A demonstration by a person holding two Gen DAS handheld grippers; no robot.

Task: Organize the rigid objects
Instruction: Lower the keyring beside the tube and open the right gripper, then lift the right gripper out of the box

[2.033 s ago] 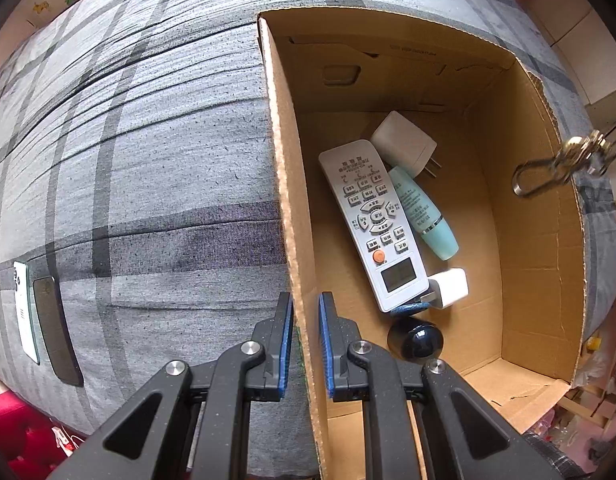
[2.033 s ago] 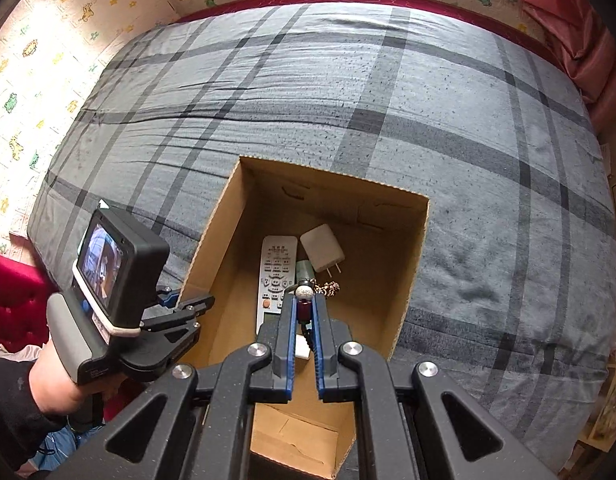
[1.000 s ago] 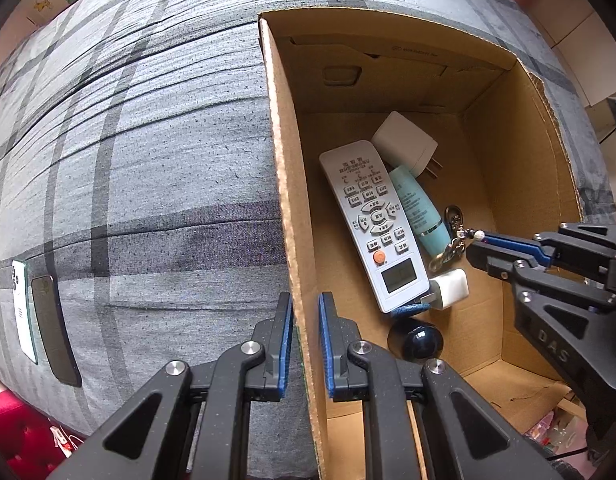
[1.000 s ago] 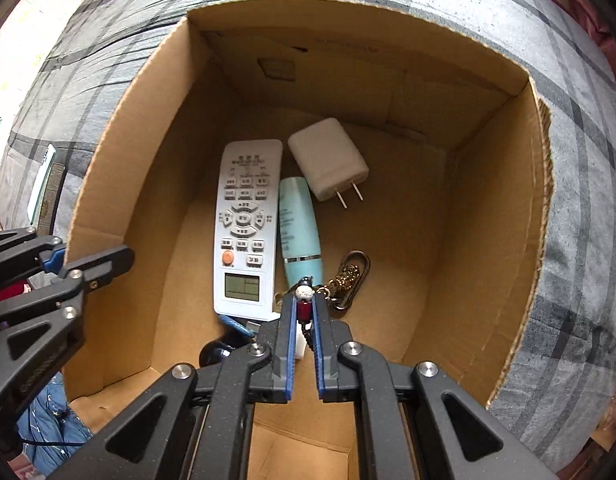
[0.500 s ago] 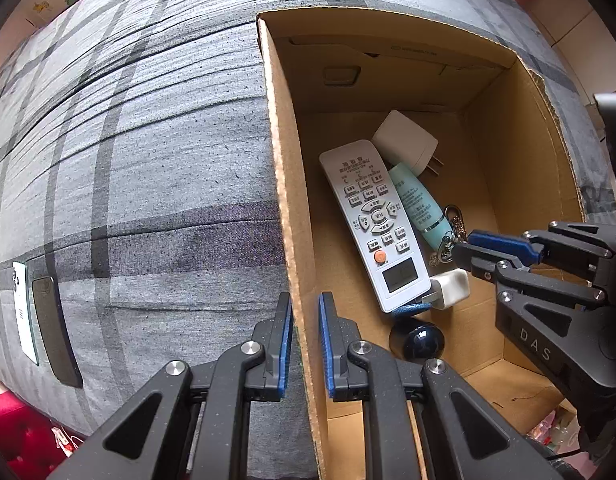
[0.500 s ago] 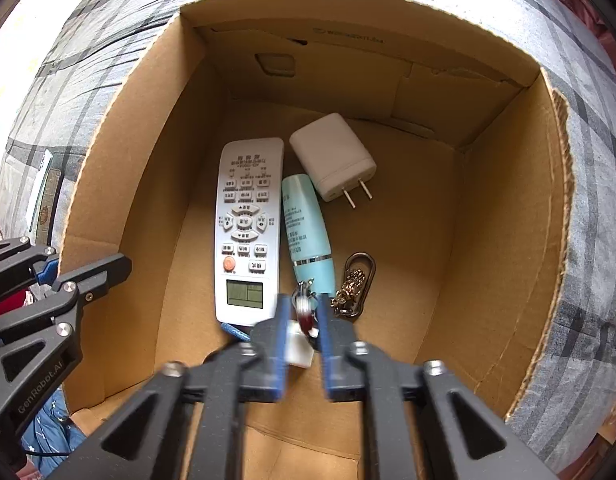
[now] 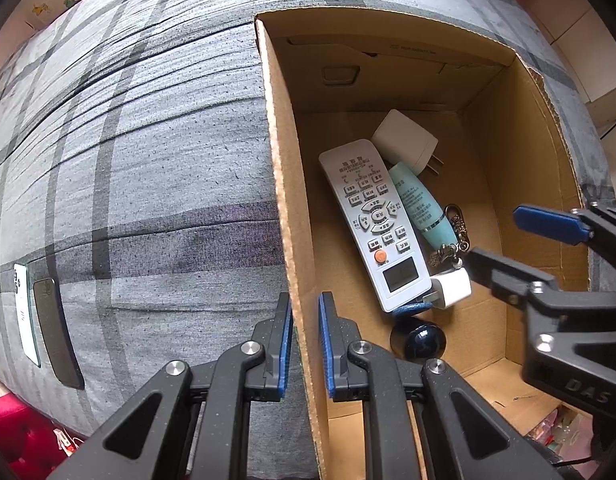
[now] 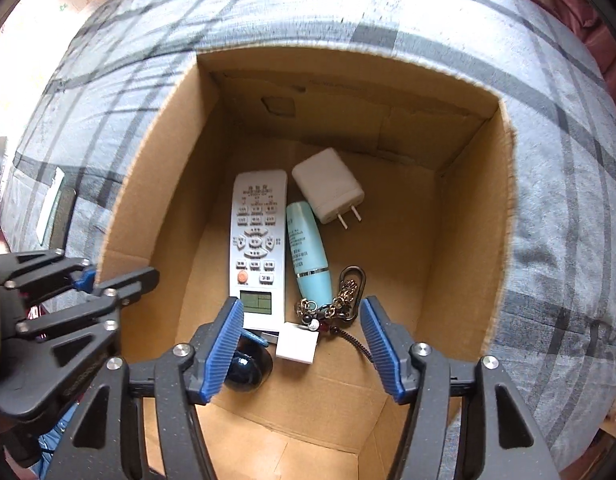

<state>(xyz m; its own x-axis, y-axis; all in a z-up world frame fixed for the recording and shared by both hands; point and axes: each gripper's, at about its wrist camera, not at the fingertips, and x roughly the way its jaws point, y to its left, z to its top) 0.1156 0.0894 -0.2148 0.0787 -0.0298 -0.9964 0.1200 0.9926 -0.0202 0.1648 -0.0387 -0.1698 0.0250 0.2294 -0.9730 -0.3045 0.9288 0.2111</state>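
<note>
Both grippers are matte black plastic linkages with triangular cut-outs and silver screw heads at the pivots. The left gripper (image 7: 304, 344) carries smooth blue pads (image 7: 285, 344). The right gripper (image 8: 302, 350) has ribbed blue pads (image 8: 224, 350), and its side bears embossed letters "DAS".

I saw a plain brown cardboard box (image 8: 459, 240) on a bed cover (image 7: 148, 160) of pale grey crossed by darker grey plaid stripes. Inside lay a white remote (image 8: 258, 248) with grey buttons and one orange button, a white charger (image 8: 327, 186), a pale turquoise tube (image 8: 308, 248) with a silver band, a gold-and-dark keychain (image 8: 343, 300), a small white cube (image 8: 296, 345) and a glossy dark blue ball (image 8: 246, 372). Both tongs were black with blue pads (image 8: 228, 344).
</note>
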